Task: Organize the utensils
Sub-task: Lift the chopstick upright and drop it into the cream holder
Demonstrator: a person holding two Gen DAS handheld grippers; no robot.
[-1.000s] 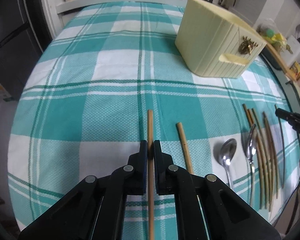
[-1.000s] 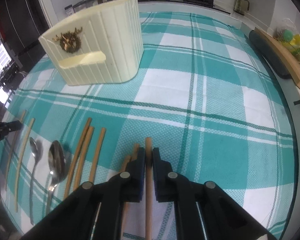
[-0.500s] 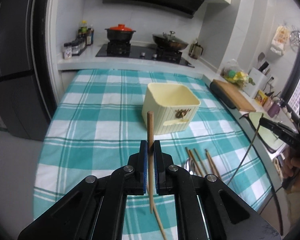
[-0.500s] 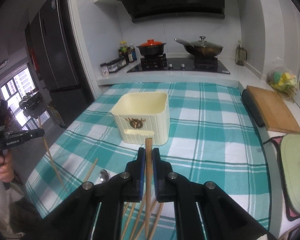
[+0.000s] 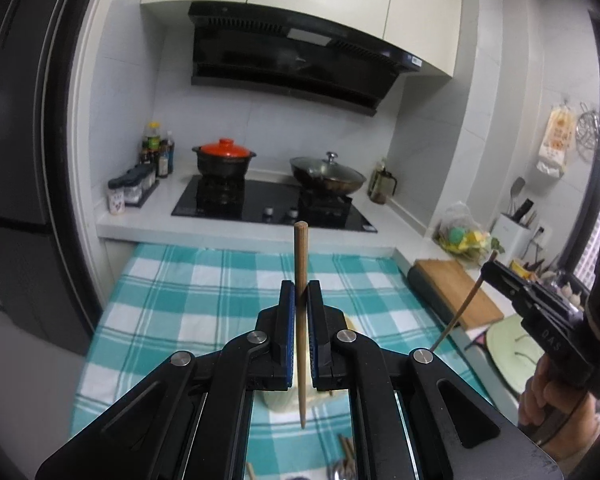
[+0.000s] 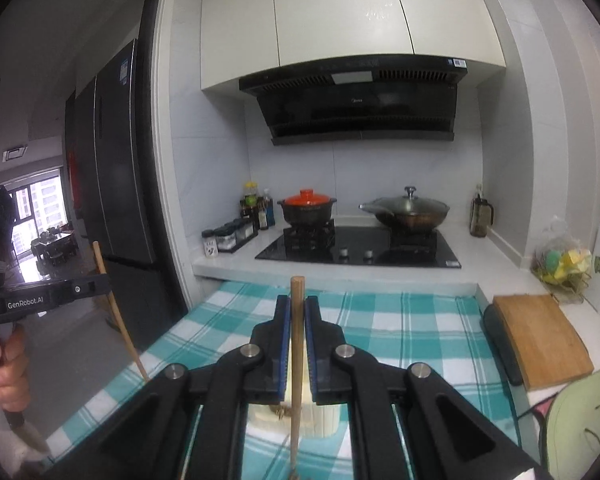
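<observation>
Two grippers I hold above the checked tablecloth (image 5: 172, 300) and the cream holder (image 6: 324, 424): my left gripper (image 5: 300, 296) is clamped on one wooden chopstick (image 5: 300, 248), my right gripper (image 6: 297, 308) pinches another chopstick (image 6: 298, 336), both upright.

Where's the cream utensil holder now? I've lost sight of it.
In both wrist views the utensil holder sits on the checked tablecloth, low in the middle and mostly hidden behind the tongs.

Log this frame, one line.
left gripper: shut on wooden chopstick | right gripper: shut on wooden chopstick | cream ribbed holder: below
</observation>
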